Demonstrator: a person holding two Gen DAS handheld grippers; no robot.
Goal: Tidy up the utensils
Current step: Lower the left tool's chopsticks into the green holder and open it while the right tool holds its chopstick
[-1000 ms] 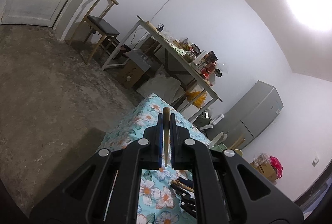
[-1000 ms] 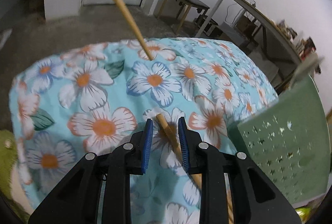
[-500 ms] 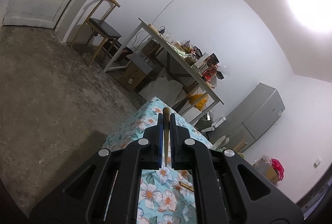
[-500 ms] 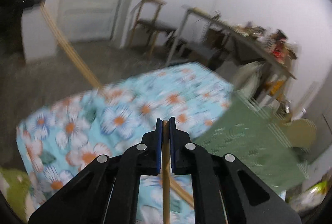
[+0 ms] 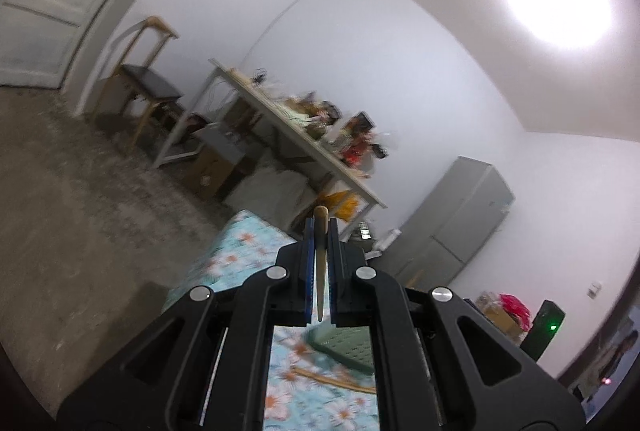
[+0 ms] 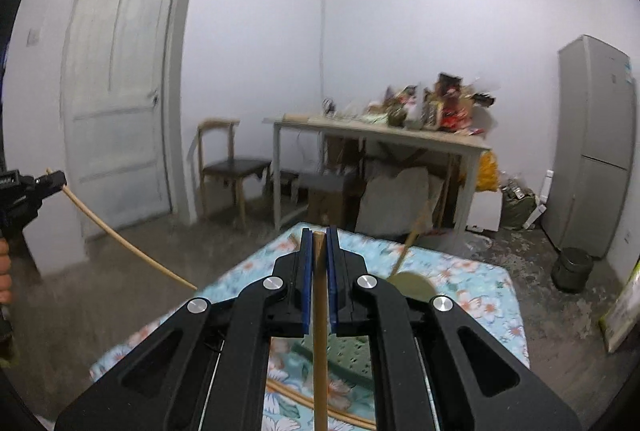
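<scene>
The left gripper (image 5: 321, 231) pinches a wooden chopstick (image 5: 320, 263) between its blue pads, held above the floral tablecloth (image 5: 244, 251). The right gripper (image 6: 319, 251) is clamped on a second chopstick (image 6: 319, 331). Below it sits a green perforated basket (image 6: 348, 359), a wooden spoon (image 6: 410, 251) leaning out of it. Another chopstick (image 6: 312, 405) lies on the cloth just beside the basket.
</scene>
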